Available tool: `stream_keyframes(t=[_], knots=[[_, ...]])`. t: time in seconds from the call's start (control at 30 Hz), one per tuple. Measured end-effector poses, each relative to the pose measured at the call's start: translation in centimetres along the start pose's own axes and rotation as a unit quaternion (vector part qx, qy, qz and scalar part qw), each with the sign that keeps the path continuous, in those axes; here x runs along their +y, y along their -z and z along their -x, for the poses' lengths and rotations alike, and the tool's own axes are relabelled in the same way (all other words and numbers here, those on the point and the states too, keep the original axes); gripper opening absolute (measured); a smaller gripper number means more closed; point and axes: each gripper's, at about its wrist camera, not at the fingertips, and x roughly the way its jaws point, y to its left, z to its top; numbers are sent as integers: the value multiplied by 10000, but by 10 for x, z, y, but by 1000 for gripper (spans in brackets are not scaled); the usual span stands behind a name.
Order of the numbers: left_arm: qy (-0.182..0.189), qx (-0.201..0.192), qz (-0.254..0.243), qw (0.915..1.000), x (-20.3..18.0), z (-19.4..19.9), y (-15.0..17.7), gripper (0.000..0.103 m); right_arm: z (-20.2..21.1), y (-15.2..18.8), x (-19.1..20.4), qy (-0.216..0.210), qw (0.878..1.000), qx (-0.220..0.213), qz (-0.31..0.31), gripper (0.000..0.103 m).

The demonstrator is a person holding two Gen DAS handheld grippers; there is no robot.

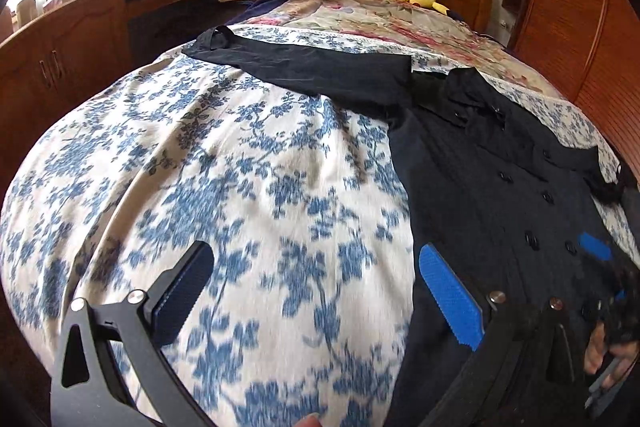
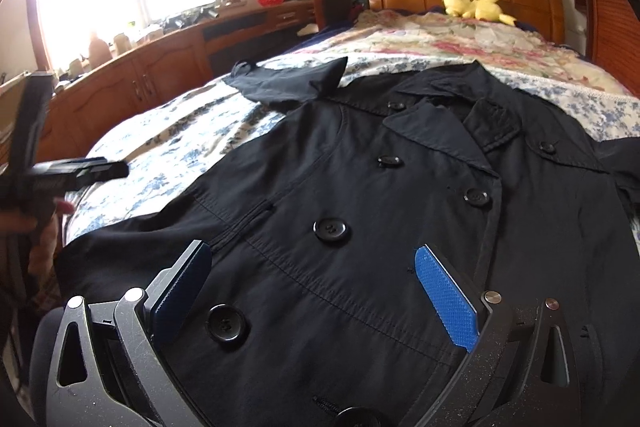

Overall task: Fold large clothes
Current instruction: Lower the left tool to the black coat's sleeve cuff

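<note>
1. The black double-breasted coat [image 2: 360, 211] lies face up and buttoned on the blue-flowered bedspread [image 1: 248, 187], with its collar toward the headboard and one sleeve [image 1: 304, 67] stretched out sideways.
2. It looks like a soft, limp woven fabric with some weight. It should drape and sag when lifted, and the smooth cloth may slide over itself. The buttons [image 2: 331, 229] and seams are the only stiff parts.
3. Good places to pinch are probably the hem corner, the shoulder seam or the sleeve cuff, where the cloth is doubled and less likely to slip from the pads.
4. The right gripper [image 2: 316, 291] hangs over the lower front of the coat with its fingers spread wide and holding nothing. The button rows run ahead of and between the fingers.
5. The left gripper [image 1: 316, 291] is also spread wide and empty. The coat's side edge lies under its blue finger [image 1: 448, 299], while the dark finger [image 1: 180, 295] is over bare bedspread, and the sleeve lies well ahead.
</note>
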Motion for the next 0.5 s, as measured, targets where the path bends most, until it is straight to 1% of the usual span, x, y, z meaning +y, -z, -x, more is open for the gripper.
stream_keyframes(t=[0.2,0.37,0.5], knots=[[150,20,-181,9997,-5,-33,-49,100,-6,0,-4,20,9999,119,-53,103],[509,173,-14,9986,-6,-76,-87,95,-7,0,-3,57,9999,144,-53,103],[510,266,86,9983,-5,-109,-110,91,-9,1,-3,93,9998,174,-45,103]])
